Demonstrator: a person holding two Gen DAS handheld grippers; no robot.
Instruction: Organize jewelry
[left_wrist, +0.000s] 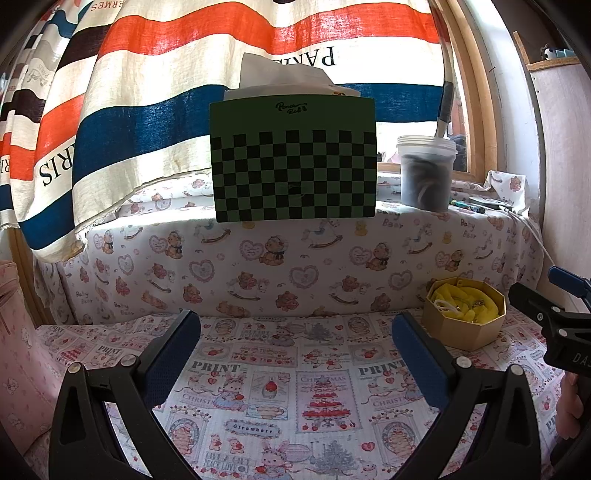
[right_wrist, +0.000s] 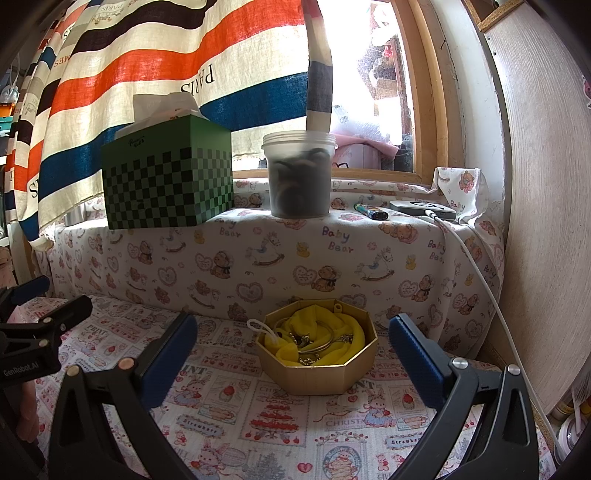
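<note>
While a striped curtain (left_wrist: 221, 92) in orange, blue, cream and dark bands fills the upper half of both views, a patterned cloth (right_wrist: 295, 424) printed with bears, hearts and the word "PRINT" covers the low surface across the bottom of each frame and climbs a step to a ledge in the middle. On that ledge, at the centre of the left wrist view and at the left of the right wrist view, stands a green checkered tissue box (left_wrist: 293, 158) with a white tissue sticking out of its top. Just beside it, towards the right, is a translucent plastic tub (right_wrist: 299, 173) with dark contents, and further right lie a small colourful tube (right_wrist: 371, 211) and a flat grey device (right_wrist: 423, 208) with a white cable (right_wrist: 480, 273) running down the right side. The left gripper (left_wrist: 295, 354) has its blue-padded fingers spread wide at the bottom of its view, with only bare cloth between them. The right gripper (right_wrist: 291, 354) is likewise spread wide and grips nothing; the gold octagonal box (right_wrist: 317, 354) sits on the cloth between and just beyond its fingertips, apart from both. That box appears at the lower right of the left wrist view. Inside it lies a crumpled yellow cloth (right_wrist: 317, 336), and on this rest a thin metal bangle (right_wrist: 317, 341), some chain links (right_wrist: 308, 360) and a small white cord loop (right_wrist: 258, 328) hanging over the left rim.
</note>
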